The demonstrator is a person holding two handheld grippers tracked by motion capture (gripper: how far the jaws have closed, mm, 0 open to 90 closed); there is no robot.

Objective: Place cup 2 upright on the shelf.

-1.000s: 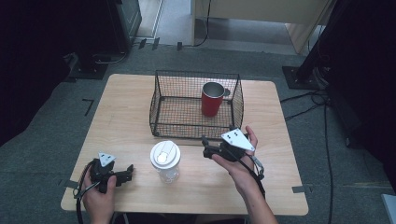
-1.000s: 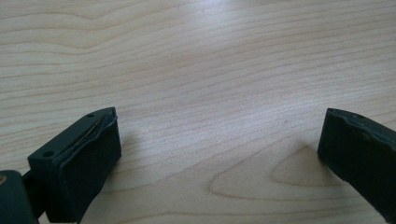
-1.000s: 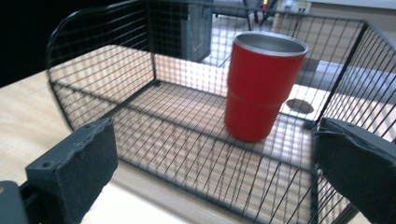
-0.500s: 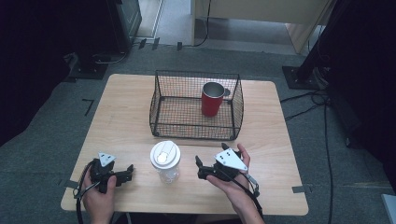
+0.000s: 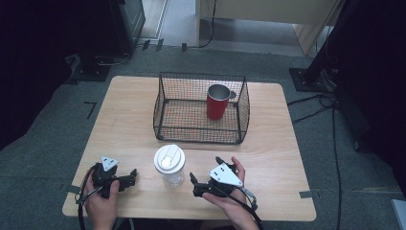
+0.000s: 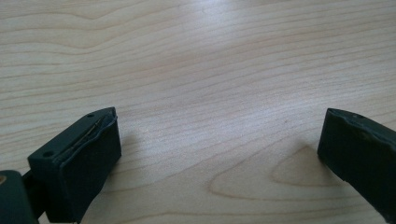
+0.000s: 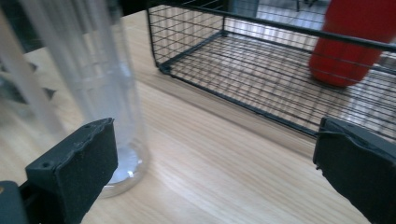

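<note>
A clear plastic tumbler (image 5: 169, 165) with a white lid stands near the table's front edge. In the right gripper view the tumbler (image 7: 88, 70) rises just beyond the left jaw. My right gripper (image 5: 206, 169) lies low on the table to the tumbler's right, open and pointing left toward it, with nothing between its jaws (image 7: 215, 144). My left gripper (image 5: 130, 176) rests open at the front left, pointing right at the tumbler; between its jaws (image 6: 219, 135) is bare wood. A red cup (image 5: 218, 101) stands upright inside the black wire basket (image 5: 165, 112).
The wire basket (image 7: 261, 60) sits mid-table, its front rim a short way behind the tumbler, with the red cup (image 7: 359, 42) in its right rear part. The wooden table (image 5: 282, 143) has bare room to the left and right. Cables trail over the floor at the right.
My right gripper has come down from beside the basket's front toward the table's front edge and turned left toward the tumbler. The left gripper has stayed put.
</note>
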